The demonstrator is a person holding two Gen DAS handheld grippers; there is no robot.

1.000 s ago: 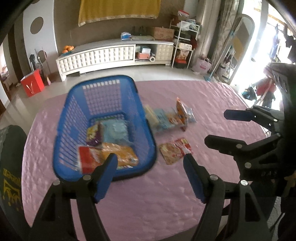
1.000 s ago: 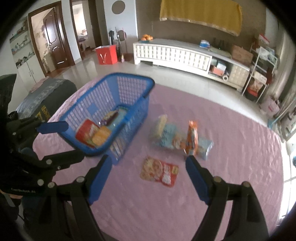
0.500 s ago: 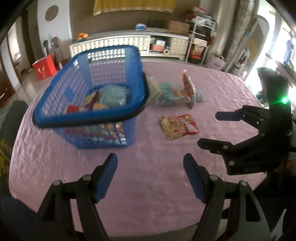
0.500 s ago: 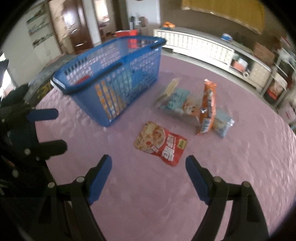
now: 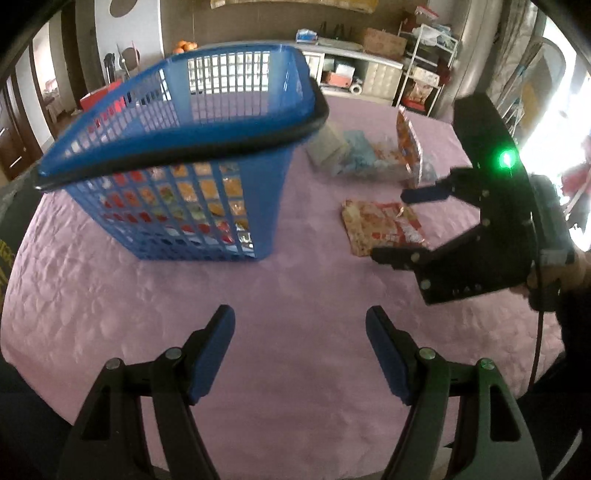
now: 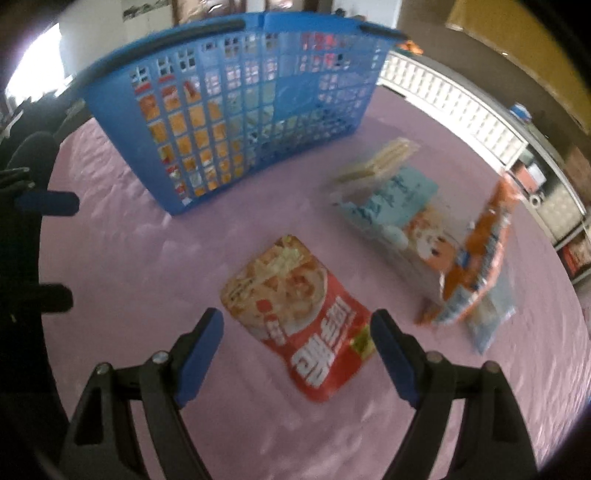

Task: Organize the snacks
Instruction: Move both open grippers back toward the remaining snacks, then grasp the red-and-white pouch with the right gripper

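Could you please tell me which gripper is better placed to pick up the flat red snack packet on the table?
Right. The right gripper is open directly over the red snack packet; the left gripper faces bare tablecloth.

A worktop under a pink quilted cover fills the near scene. Along the far brown wall runs a low white cabinet with oranges on its left end, and a wire shelf rack stands at its right. Bright daylight enters at the far right, and dark wooden doors stand at the left.
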